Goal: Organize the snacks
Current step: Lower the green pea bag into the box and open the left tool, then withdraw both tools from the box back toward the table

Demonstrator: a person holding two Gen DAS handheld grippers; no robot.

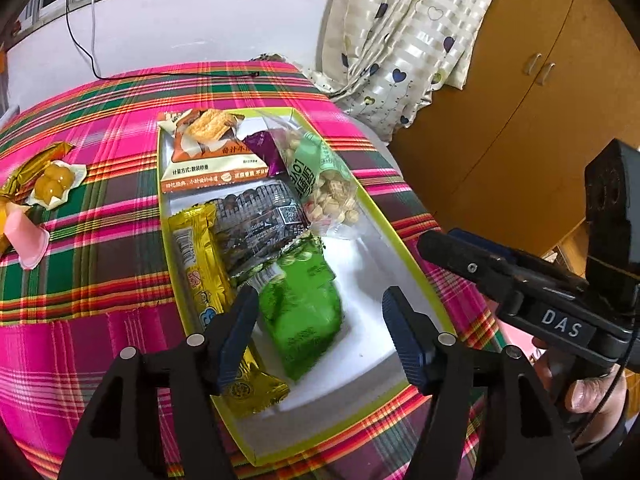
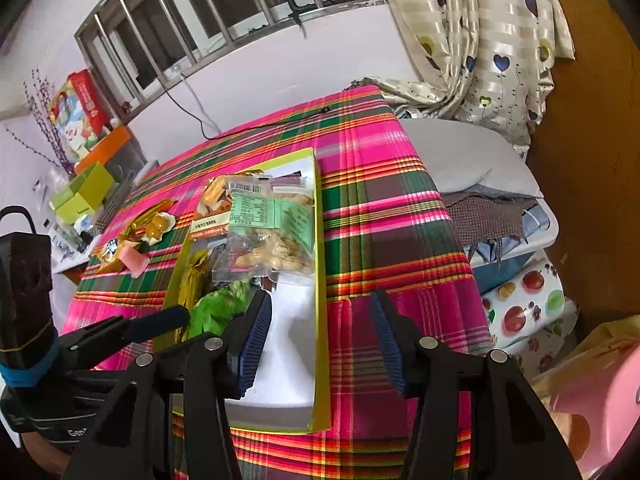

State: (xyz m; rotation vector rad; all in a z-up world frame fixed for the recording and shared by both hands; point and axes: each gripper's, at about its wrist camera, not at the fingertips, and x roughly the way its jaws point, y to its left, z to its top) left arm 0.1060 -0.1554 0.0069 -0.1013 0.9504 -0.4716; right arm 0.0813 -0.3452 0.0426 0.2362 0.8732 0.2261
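A white tray with a yellow-green rim lies on the pink plaid cloth and holds several snack packets. Among them are an orange one, a clear-and-green nut bag, a dark grey one, a gold bar and a green packet. My left gripper stands open just above the green packet, its pads clear of it. My right gripper is open and empty, straddling the tray's right rim. In the left wrist view it comes in from the right.
Loose snacks lie on the cloth left of the tray: a gold wrapper with yellow balls and a pink piece. A black cable crosses the far edge. Boxes stand at far left, curtain and wardrobe at right.
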